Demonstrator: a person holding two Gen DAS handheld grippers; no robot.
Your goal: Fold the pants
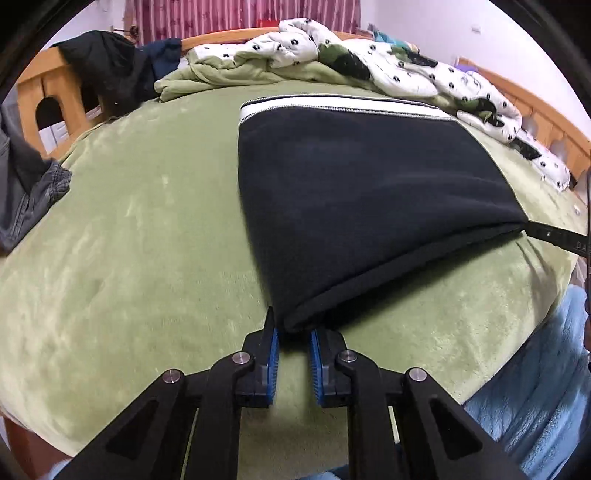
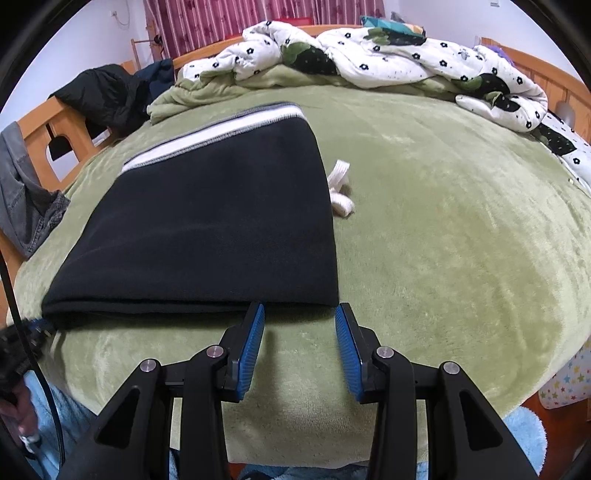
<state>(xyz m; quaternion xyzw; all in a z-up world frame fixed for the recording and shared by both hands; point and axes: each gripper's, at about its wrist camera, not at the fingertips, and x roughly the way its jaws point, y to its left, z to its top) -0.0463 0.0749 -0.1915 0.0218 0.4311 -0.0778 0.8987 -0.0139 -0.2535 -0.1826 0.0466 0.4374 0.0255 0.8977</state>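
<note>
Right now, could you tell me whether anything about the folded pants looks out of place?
Yes. A white drawstring sticks out from the right edge of the pants onto the green blanket, left untucked. The fold itself lies flat, with the white waistband at the far end.

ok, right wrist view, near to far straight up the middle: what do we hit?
Right tool → near folded edge of the black pants → white striped waistband → bunched green blanket → flower-print quilt → wooden bed frame → red curtain.
</note>
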